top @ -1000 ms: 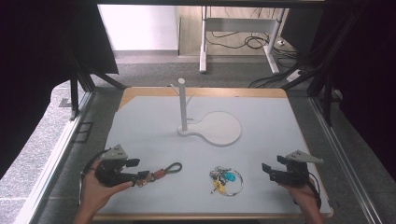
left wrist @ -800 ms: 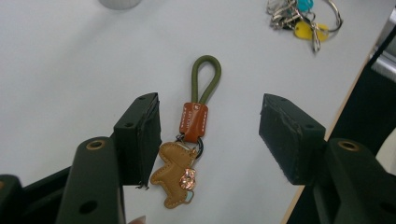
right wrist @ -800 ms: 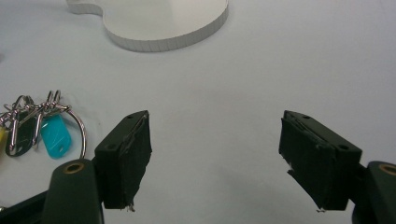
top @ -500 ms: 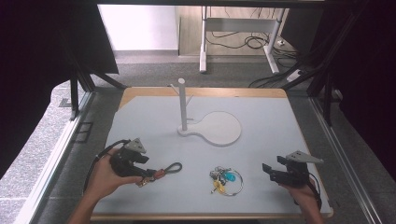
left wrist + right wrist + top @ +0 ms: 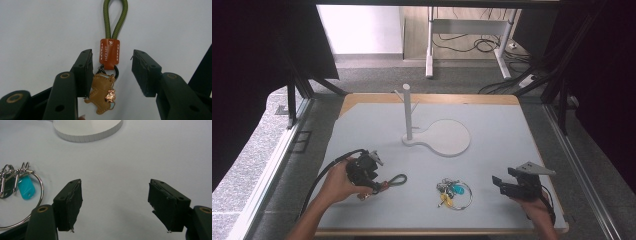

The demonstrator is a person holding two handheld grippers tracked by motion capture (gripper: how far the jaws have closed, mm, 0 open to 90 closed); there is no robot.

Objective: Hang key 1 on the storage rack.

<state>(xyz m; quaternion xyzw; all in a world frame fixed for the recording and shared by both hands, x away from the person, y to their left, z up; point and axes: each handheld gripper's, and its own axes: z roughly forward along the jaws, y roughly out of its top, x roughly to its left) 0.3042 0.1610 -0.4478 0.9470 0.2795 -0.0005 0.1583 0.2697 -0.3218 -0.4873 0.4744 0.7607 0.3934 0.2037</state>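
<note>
The left gripper (image 5: 371,175) sat low over the near-left part of the white surface (image 5: 492,130), its jaws wide apart around the keychain (image 5: 108,72). In the left gripper view the keychain lay flat between them: a green cord loop (image 5: 115,17) reached away from the gripper, an orange leather tab (image 5: 109,53) joined it to a dark ring, and a tan leather charm (image 5: 102,93) with a small metal figure rested just beside the left-hand jaw. Whether that jaw touched the charm could not be told; the other jaw stood apart from it.

The right gripper (image 5: 504,182) hovered at the near right with its jaws wide and nothing between them. A ring of keys (image 5: 454,191) with a turquoise tag (image 5: 25,187) lay between the two grippers. A white stand (image 5: 408,112) with a round base stood farther back.
</note>
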